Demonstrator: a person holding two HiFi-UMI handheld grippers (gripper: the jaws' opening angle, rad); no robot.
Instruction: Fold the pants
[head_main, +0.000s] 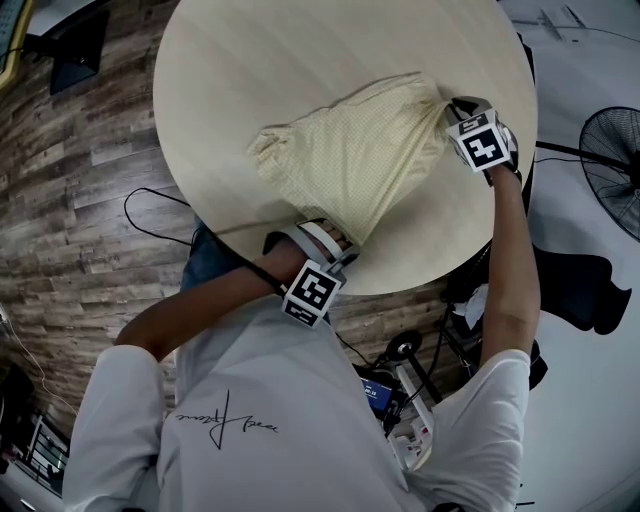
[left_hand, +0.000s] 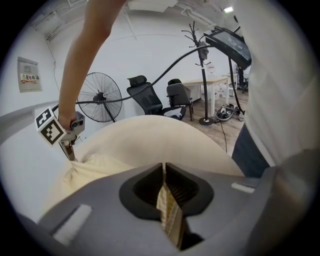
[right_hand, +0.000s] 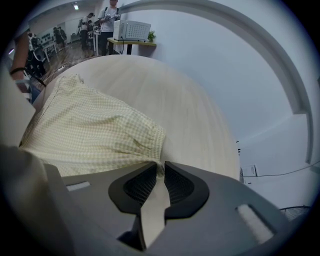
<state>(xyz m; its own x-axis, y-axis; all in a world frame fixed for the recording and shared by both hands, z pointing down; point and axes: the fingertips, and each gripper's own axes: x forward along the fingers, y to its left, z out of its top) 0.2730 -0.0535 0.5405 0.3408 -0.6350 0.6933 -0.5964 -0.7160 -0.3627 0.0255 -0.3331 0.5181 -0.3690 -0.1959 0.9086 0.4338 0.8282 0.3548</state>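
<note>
Pale yellow checked pants (head_main: 350, 155) lie bunched on the round light-wood table (head_main: 250, 60), stretched between my two grippers. My left gripper (head_main: 335, 245) is shut on the cloth at the table's near edge; its own view shows a fold of the pants (left_hand: 167, 210) pinched between the jaws of the left gripper (left_hand: 164, 172). My right gripper (head_main: 447, 110) is shut on the pants' gathered waistband at the right. In the right gripper view the fabric (right_hand: 95, 135) spreads out from the closed jaws of the right gripper (right_hand: 159, 170). The right gripper's marker cube (left_hand: 50, 127) shows in the left gripper view.
The table's near edge (head_main: 400, 285) is close to the left gripper. A standing fan (head_main: 610, 165) is at the right on the floor. Cables and gear (head_main: 400, 385) lie under the table. Office chairs (left_hand: 150, 97) and a desk stand farther back.
</note>
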